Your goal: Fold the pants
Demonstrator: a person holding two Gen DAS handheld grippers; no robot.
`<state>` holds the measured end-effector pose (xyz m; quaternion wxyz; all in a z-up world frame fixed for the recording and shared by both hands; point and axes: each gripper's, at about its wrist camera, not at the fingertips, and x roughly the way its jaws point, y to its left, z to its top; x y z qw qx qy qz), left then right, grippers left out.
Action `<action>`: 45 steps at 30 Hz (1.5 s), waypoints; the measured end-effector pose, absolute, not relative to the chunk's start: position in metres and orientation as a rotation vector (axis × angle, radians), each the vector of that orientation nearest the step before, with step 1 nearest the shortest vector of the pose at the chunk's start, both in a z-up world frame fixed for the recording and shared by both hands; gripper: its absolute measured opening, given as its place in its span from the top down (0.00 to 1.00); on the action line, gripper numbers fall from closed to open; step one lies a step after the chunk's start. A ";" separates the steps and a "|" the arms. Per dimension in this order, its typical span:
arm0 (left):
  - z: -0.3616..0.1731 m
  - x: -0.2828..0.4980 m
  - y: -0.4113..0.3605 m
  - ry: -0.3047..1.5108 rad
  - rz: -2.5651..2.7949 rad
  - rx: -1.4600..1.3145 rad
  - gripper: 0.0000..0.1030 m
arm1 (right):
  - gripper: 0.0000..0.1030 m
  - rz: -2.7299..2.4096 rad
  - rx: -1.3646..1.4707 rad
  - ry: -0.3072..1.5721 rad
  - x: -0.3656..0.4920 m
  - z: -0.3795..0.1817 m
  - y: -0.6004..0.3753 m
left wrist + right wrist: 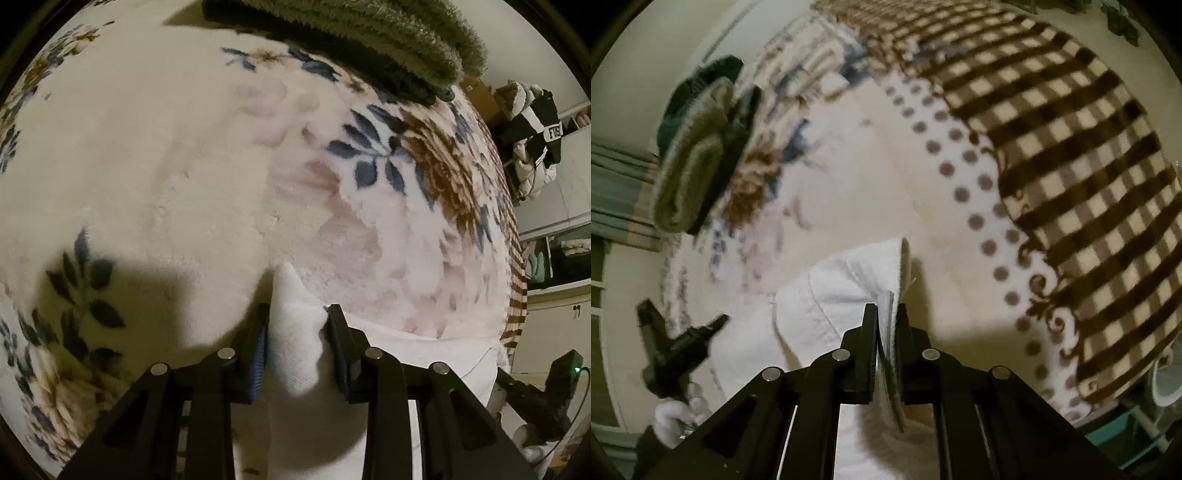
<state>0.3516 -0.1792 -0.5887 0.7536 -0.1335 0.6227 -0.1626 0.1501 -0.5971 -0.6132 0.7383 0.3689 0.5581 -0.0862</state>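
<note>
The white pants [295, 354] are held up over a floral blanket [147, 166]. My left gripper [297, 314] is shut on a bunched corner of the white fabric, which sticks out past the fingertips. In the right wrist view the white pants [842, 291] drape to the left, and my right gripper [886, 314] is shut on a thin folded edge of them. The left gripper also shows in the right wrist view [679, 343] at the lower left, held by a white-gloved hand.
A folded olive-green plush towel [369, 33] lies at the far edge of the blanket; it also shows in the right wrist view [698, 155]. A brown checked blanket border [1071, 166] runs on the right. Clothes on a rack [532, 125] and cabinets stand beyond the bed.
</note>
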 end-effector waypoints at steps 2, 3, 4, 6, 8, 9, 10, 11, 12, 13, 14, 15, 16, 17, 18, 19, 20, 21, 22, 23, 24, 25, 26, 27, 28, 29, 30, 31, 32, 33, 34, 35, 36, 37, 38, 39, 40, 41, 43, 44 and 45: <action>-0.588 0.352 -0.178 1.369 -0.349 -0.308 0.72 | 0.85 -0.172 0.821 1.283 0.153 -0.627 -0.600; -0.586 0.351 -0.176 1.375 -0.345 -0.321 0.70 | 0.83 -0.169 0.846 1.291 0.154 -0.627 -0.605; -0.581 0.350 -0.174 1.374 -0.345 -0.347 0.70 | 0.72 -0.165 0.874 1.292 0.153 -0.626 -0.608; -0.570 0.343 -0.169 1.366 -0.332 -0.394 0.66 | 0.50 -0.152 0.932 1.248 0.140 -0.614 -0.614; -0.560 0.333 -0.163 1.348 -0.331 -0.440 0.45 | 0.36 -0.156 0.977 1.216 0.118 -0.602 -0.616; -0.556 0.325 -0.161 1.339 -0.343 -0.470 0.30 | 0.36 -0.160 0.993 1.209 0.107 -0.598 -0.615; -0.554 0.320 -0.160 1.336 -0.345 -0.483 0.24 | 0.36 -0.175 1.015 1.207 0.093 -0.596 -0.613; -0.552 0.310 -0.159 1.337 -0.349 -0.494 0.21 | 0.36 -0.190 1.058 1.212 0.075 -0.596 -0.607; -0.551 0.300 -0.159 1.343 -0.354 -0.489 0.20 | 0.36 -0.193 1.088 1.214 0.066 -0.598 -0.603; -0.552 0.292 -0.160 1.354 -0.352 -0.474 0.20 | 0.36 -0.199 1.127 1.222 0.054 -0.602 -0.595; -0.554 0.282 -0.160 1.372 -0.344 -0.456 0.16 | 0.36 -0.198 1.170 1.230 0.042 -0.608 -0.585; -0.556 0.273 -0.160 1.383 -0.342 -0.453 0.14 | 0.36 -0.193 1.197 1.239 0.032 -0.614 -0.576; -0.559 0.267 -0.159 1.393 -0.332 -0.450 0.14 | 0.36 -0.183 1.224 1.248 0.027 -0.621 -0.567; -0.564 0.260 -0.157 1.410 -0.317 -0.449 0.14 | 0.36 -0.163 1.249 1.257 0.022 -0.631 -0.557; -0.572 0.254 -0.155 1.436 -0.313 -0.457 0.14 | 0.36 -0.151 1.259 1.267 0.021 -0.640 -0.547; -0.578 0.251 -0.156 1.453 -0.306 -0.461 0.14 | 0.36 -0.129 1.268 1.257 0.022 -0.647 -0.539; -0.586 0.248 -0.154 1.473 -0.292 -0.467 0.14 | 0.36 -0.103 1.253 1.238 0.027 -0.655 -0.531; -0.592 0.247 -0.154 1.477 -0.300 -0.478 0.13 | 0.36 -0.092 1.250 1.216 0.029 -0.658 -0.528; -0.598 0.247 -0.156 1.477 -0.308 -0.477 0.11 | 0.34 -0.083 1.261 1.183 0.033 -0.664 -0.525; -0.602 0.248 -0.157 1.478 -0.313 -0.469 0.07 | 0.33 -0.085 1.272 1.160 0.036 -0.668 -0.523; -0.604 0.249 -0.158 1.478 -0.321 -0.473 0.04 | 0.33 -0.082 1.283 1.140 0.037 -0.668 -0.522; -0.606 0.251 -0.160 1.480 -0.330 -0.475 0.02 | 0.33 -0.070 1.304 1.108 0.038 -0.668 -0.521; -0.608 0.253 -0.162 1.481 -0.337 -0.469 0.00 | 0.33 -0.042 1.331 1.076 0.039 -0.667 -0.519; -0.608 0.253 -0.163 1.480 -0.345 -0.461 0.00 | 0.33 -0.028 1.338 1.065 0.042 -0.666 -0.517; -0.608 0.254 -0.165 1.478 -0.354 -0.453 0.00 | 0.30 -0.015 1.347 1.047 0.044 -0.665 -0.517; -0.608 0.254 -0.164 1.478 -0.360 -0.451 0.00 | 0.29 0.000 1.366 1.031 0.045 -0.666 -0.517; -0.608 0.254 -0.164 1.480 -0.364 -0.452 0.00 | 0.29 0.001 1.374 1.032 0.046 -0.670 -0.517; -0.609 0.254 -0.163 1.481 -0.370 -0.454 0.00 | 0.29 -0.005 1.368 1.049 0.046 -0.674 -0.517; -0.610 0.254 -0.162 1.480 -0.376 -0.456 0.00 | 0.29 0.014 1.363 1.071 0.047 -0.680 -0.518; -0.610 0.253 -0.161 1.478 -0.381 -0.458 0.00 | 0.28 0.036 1.374 1.053 0.046 -0.683 -0.521; -0.611 0.253 -0.160 1.475 -0.386 -0.465 0.00 | 0.28 0.051 1.380 1.050 0.044 -0.686 -0.523; -0.611 0.252 -0.160 1.472 -0.385 -0.470 0.00 | 0.23 0.074 1.384 1.049 0.047 -0.686 -0.522; -0.611 0.252 -0.160 1.469 -0.384 -0.474 0.00 | 0.20 0.094 1.380 1.054 0.052 -0.684 -0.520; -0.611 0.252 -0.161 1.464 -0.384 -0.476 0.00 | 0.16 0.109 1.371 1.060 0.054 -0.683 -0.519; -0.611 0.252 -0.162 1.458 -0.384 -0.476 0.00 | 0.12 0.135 1.338 1.077 0.063 -0.680 -0.514; -0.611 0.252 -0.162 1.453 -0.383 -0.477 0.00 | 0.11 0.142 1.285 1.097 0.071 -0.678 -0.509; -0.610 0.252 -0.163 1.447 -0.381 -0.477 0.00 | 0.11 0.144 1.267 1.100 0.075 -0.677 -0.507; -0.610 0.251 -0.164 1.443 -0.379 -0.478 0.00 | 0.12 0.134 1.274 1.090 0.077 -0.677 -0.506; -0.606 0.250 -0.166 1.427 -0.403 -0.488 0.05 | 0.35 0.084 1.264 1.096 0.073 -0.675 -0.508; -0.602 0.250 -0.169 1.416 -0.420 -0.496 0.31 | 0.61 0.068 1.239 1.106 0.071 -0.673 -0.507; -0.596 0.248 -0.173 1.408 -0.438 -0.484 0.41 | 0.63 0.060 1.234 1.105 0.069 -0.670 -0.507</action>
